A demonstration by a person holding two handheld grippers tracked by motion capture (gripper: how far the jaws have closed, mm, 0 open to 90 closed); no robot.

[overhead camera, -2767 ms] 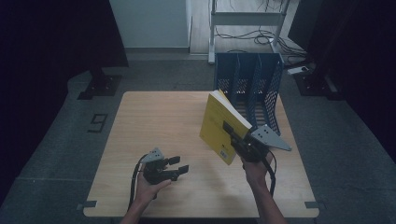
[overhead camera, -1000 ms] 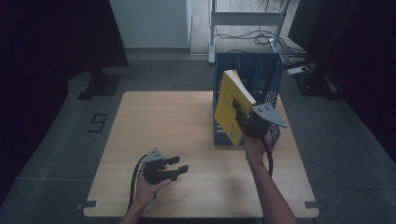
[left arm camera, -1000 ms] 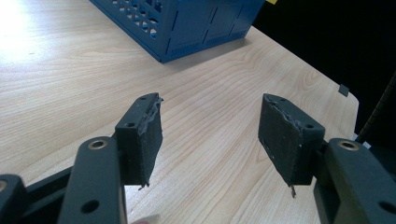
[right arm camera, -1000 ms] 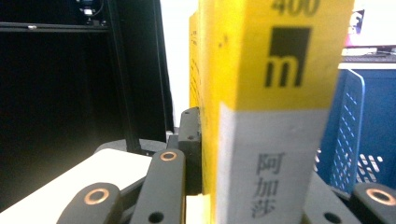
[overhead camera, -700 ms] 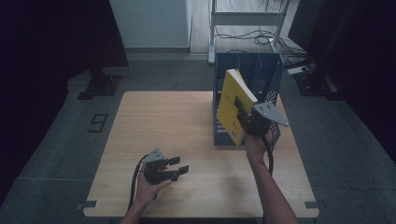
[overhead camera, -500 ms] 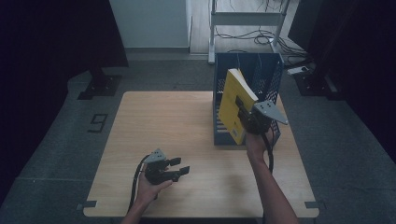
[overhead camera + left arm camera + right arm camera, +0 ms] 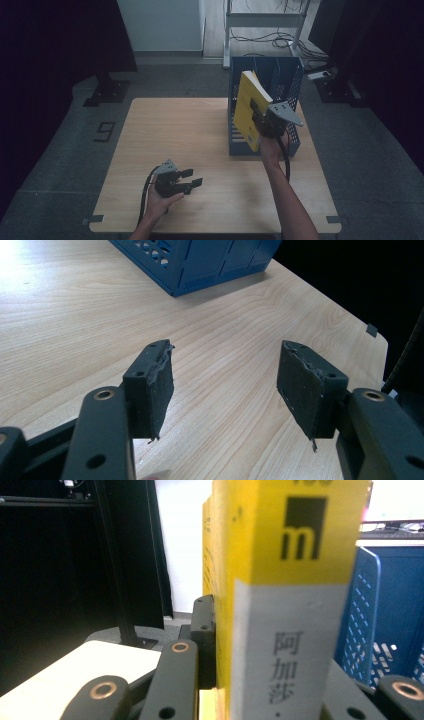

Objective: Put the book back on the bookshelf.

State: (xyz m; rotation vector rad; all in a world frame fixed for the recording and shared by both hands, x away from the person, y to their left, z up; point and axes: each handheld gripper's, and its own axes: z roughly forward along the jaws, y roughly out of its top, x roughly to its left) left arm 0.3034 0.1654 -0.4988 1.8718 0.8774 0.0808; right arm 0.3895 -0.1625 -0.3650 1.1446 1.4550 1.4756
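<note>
Book [image 7: 248, 109] clamped upright in right hand-held gripper [image 7: 261, 120], long axis vertical, directly above blue rack [image 7: 290, 75] slots; left hand-held gripper [image 7: 189, 180] idle, open, empty.

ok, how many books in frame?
1. A yellow book, clamped in the right tongs, held at the front of the blue file rack on the table's right. More could sit hidden inside the rack.

The yellow book [image 7: 290, 580] spine shows "m" and "阿加莎"; the floor [image 7: 75, 150] bears "9".
</note>
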